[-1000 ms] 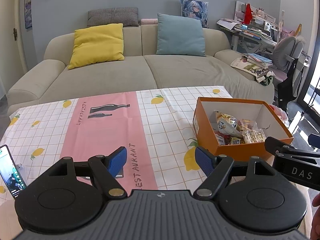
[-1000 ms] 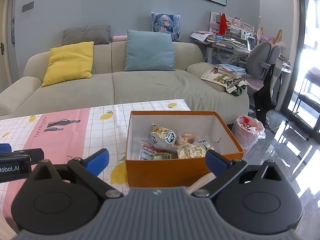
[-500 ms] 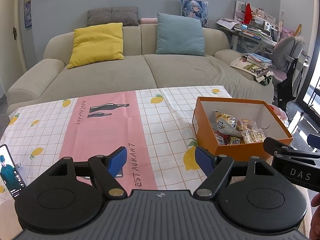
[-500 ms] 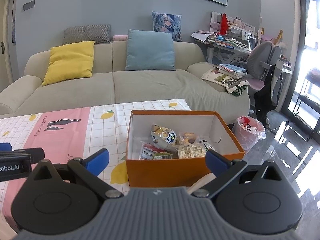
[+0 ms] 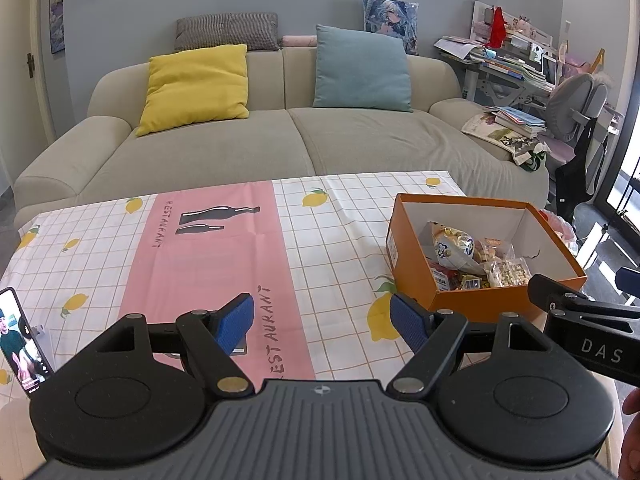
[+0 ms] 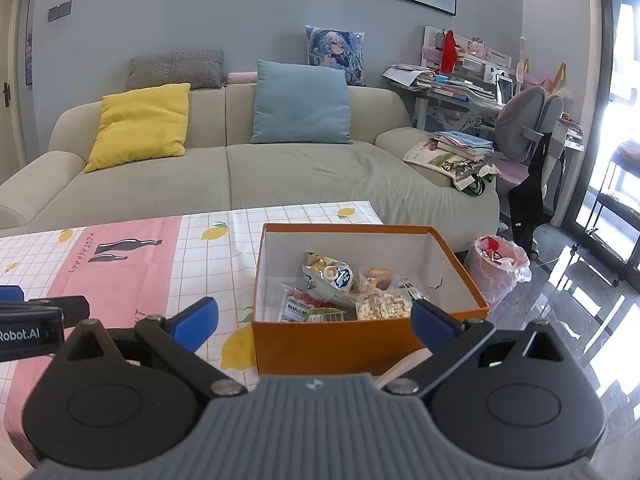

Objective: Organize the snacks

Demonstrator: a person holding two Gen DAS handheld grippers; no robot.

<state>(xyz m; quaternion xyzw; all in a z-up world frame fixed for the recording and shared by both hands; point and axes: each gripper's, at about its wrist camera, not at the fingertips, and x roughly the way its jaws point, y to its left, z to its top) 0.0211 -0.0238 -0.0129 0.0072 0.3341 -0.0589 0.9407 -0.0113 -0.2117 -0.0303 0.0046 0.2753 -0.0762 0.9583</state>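
- The left gripper [image 5: 322, 322] is held above the bench [image 5: 332, 240] with its blue-padded fingers [image 5: 236, 322] spread apart and nothing between them.
- The right gripper [image 6: 314, 320] is likewise held wide apart and empty, just in front of the orange box [image 6: 332, 344].
- The orange box is seen standing on the right part of the bench, near its right edge; its inside is white.
- The snacks [image 6: 344, 292] are found lying inside the box, piled toward its near wall: a crumpled bag with a blue and white round emblem [image 6: 330, 276], a clear bag of pale pieces [image 6: 382, 306], a packet with red print and Chinese characters [image 6: 298, 308], too small to be read.
- The bench is covered by a checked cloth with lemons and a pink stripe [image 5: 208, 248] on which "RESTAURANT" is printed twice beside two bottle outlines.
- "DAS" is read on the right gripper's body in the left wrist view; "Robot.AI" is read on the left gripper's body in the right wrist view.
- A phone [image 5: 22, 338] with a lit screen is propped upright at the bench's left edge.
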